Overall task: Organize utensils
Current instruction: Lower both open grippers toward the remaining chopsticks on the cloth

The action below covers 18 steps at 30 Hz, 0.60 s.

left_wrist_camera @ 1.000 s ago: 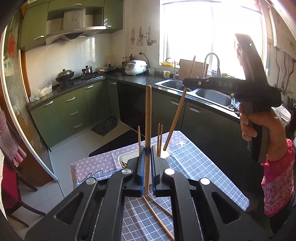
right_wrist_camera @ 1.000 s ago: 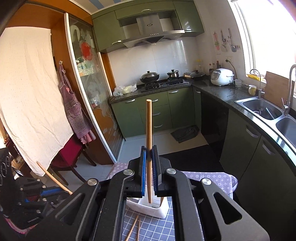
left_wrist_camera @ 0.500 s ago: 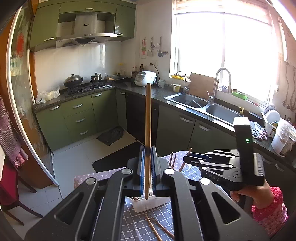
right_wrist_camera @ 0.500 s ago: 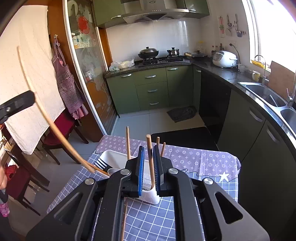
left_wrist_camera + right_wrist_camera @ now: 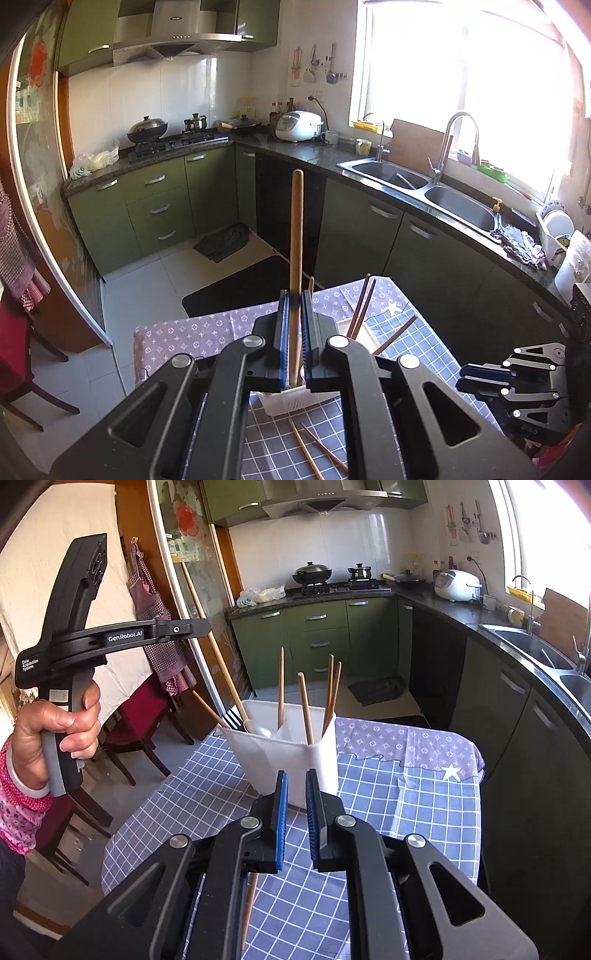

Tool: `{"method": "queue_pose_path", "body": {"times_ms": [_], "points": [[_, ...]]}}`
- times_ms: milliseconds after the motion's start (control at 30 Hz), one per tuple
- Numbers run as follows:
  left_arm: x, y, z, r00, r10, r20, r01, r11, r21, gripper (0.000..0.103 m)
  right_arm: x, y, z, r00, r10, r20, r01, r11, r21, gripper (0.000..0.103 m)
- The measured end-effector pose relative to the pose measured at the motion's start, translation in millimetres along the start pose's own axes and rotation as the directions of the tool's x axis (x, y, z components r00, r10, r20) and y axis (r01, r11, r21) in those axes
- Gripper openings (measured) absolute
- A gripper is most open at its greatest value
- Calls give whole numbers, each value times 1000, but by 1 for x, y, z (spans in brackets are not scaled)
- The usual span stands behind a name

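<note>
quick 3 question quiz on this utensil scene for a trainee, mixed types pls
1. True or false: the right gripper holds a chopstick.
2. What is clamped between the fingers of the left gripper?
A. a fork
B. a long wooden stick
C. a spoon
3. Fill in: loose chopsticks lie on the checked tablecloth in front of the white ____.

Key:
1. false, its fingers are apart with nothing between
2. B
3. utensil holder
</note>
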<state>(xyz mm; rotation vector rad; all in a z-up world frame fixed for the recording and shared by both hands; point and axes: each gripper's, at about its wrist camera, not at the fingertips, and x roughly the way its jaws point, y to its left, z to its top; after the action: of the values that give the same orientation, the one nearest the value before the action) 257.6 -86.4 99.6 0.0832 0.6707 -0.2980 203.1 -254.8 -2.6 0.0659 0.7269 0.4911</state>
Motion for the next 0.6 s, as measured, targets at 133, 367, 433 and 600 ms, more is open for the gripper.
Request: {"method": "queue_pose_path", "body": {"times_ms": [133, 367, 433, 600], "points": [[17, 4, -15, 997, 4, -75, -5, 1000, -7, 6, 4, -4, -15, 999, -4, -34, 5, 1000, 15, 17], [14, 5, -24, 994, 7, -109, -8, 1000, -7, 10, 20, -14, -29, 996, -8, -92, 10, 1000, 26, 21], [9, 2, -29, 993, 8, -117, -8, 1000, 2, 18, 29, -18, -31, 993, -8, -117, 11, 999, 31, 21], [1, -1, -49, 985, 5, -173, -9, 1000, -19, 25, 52, -25, -42, 984, -24, -176, 32, 999, 40, 22]]}}
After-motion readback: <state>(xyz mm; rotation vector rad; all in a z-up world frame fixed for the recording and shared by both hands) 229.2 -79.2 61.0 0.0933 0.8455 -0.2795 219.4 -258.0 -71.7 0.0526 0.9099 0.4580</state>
